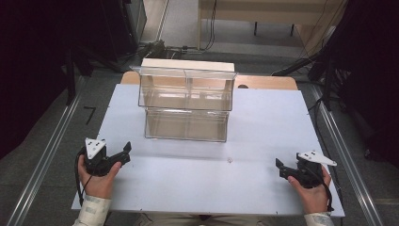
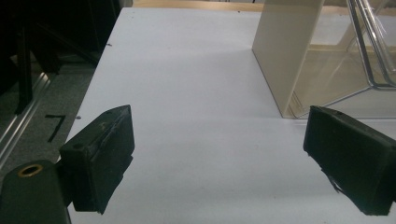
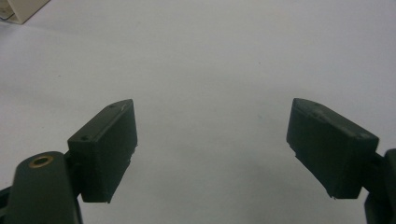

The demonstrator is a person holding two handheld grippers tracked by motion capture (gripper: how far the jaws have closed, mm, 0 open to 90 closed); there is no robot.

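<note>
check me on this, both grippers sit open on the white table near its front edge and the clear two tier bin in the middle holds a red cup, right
Not quite: the bin is empty, with no red cup in it, as the high view shows. The rest holds: the left gripper and right gripper are both open near the front edge of the table, jaws wide apart in each gripper view.

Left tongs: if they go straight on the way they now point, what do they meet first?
Probably the clear two-tier organizer: its cream side panel lies ahead, right of centre between the open left tongs. Depth is unclear; they might pass its left side.
</note>
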